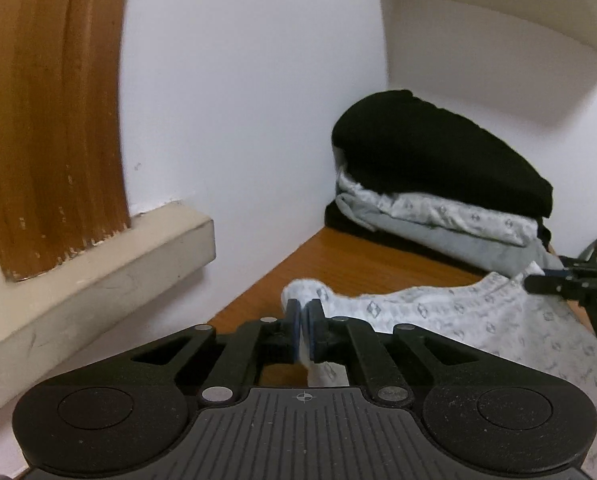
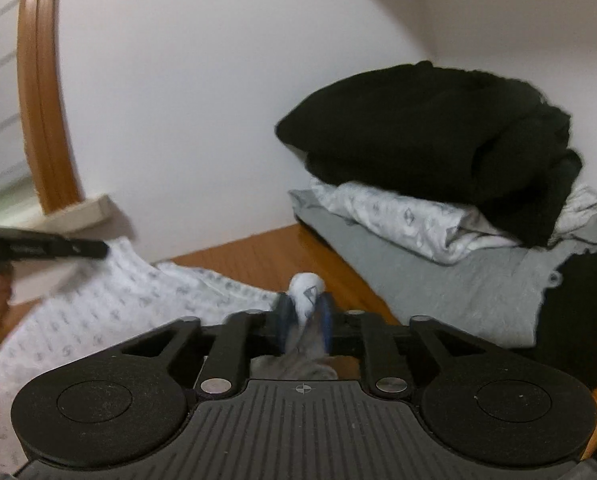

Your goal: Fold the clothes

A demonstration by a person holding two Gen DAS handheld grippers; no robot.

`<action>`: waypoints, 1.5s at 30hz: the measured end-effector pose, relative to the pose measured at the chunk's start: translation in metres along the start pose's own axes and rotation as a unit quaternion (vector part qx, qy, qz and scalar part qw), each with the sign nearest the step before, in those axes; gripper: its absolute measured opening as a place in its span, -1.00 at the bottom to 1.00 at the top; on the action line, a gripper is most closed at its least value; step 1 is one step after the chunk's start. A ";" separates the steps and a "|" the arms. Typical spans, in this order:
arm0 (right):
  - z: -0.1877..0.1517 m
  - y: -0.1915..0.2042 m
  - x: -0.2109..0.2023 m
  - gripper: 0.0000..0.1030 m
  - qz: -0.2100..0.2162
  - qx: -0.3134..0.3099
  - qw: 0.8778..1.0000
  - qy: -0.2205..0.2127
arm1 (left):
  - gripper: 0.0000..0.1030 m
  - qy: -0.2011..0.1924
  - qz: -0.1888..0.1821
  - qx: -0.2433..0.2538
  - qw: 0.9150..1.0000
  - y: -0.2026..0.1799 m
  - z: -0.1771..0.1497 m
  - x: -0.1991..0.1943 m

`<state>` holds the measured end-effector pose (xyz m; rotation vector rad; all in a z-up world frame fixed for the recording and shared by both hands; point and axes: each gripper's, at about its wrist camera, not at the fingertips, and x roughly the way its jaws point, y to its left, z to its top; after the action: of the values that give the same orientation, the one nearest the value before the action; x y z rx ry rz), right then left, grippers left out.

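Patterned cloth (image 1: 438, 320): lay on the wooden surface (image 1: 338, 260), stretched long from one claw to the other.
Left claw (image 1: 303, 312): pinched tight on one bunched corner.
Right claw (image 2: 305, 314): pinched on the other bunched corner.
Folded pile (image 2: 438, 184): sat behind, by the wall, black piece on top.

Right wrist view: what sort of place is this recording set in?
Probably a home bedroom or closet nook. A stack of folded clothes sits on an orange-brown wooden surface against plain white walls, and a white patterned garment is pinched by both grippers.
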<state>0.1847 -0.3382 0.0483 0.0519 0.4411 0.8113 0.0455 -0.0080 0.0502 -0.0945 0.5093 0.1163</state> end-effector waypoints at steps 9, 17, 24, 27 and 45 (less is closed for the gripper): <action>0.001 -0.015 -0.006 0.04 0.000 0.013 0.999 0.037 | -0.39 0.043 -0.024 -0.017 0.999 0.002 -0.012 0.010; -0.017 -0.008 -0.019 0.44 0.046 0.072 0.992 0.097 | -0.11 0.098 -0.065 -0.041 0.992 0.002 -0.018 0.034; -0.015 -0.003 0.001 0.22 0.043 0.081 0.990 0.105 | -0.02 0.119 -0.110 -0.055 0.985 0.004 -0.008 0.054; -0.014 -0.003 0.009 -0.14 0.054 0.081 0.990 0.105 | -0.02 0.128 -0.129 -0.061 0.981 0.004 -0.004 0.062; 0.012 0.036 -0.049 -0.60 0.085 -0.002 0.996 -0.027 | -0.72 -0.010 -0.164 -0.012 0.986 -0.017 0.033 -0.005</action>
<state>0.1354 -0.3466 0.0840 0.1092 0.3881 0.9766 0.0592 -0.0214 0.0825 -0.1993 0.4668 -0.1995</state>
